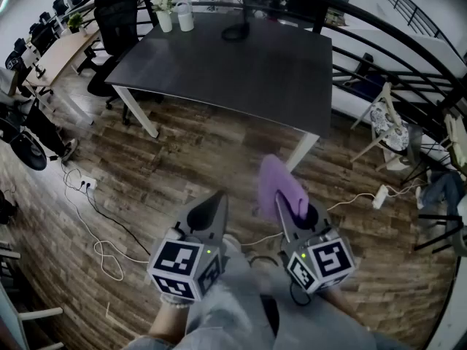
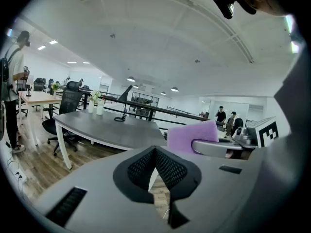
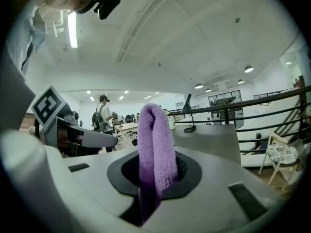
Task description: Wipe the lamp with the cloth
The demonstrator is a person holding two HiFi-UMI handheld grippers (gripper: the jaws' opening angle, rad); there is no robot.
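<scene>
Wiping is not yet begun: the right tool (image 1: 290, 208) grips the purple cloth (image 1: 277, 184), the left tool (image 1: 213, 206) is closed and empty, and the desk lamp (image 1: 236, 31) stands well apart on the counter's (image 1: 241, 75) far edge.

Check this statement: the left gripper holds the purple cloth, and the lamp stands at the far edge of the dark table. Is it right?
Not quite. The right gripper holds the purple cloth, as the right gripper view shows; the left gripper is shut on nothing. The lamp does stand at the far edge of the dark table.
</scene>
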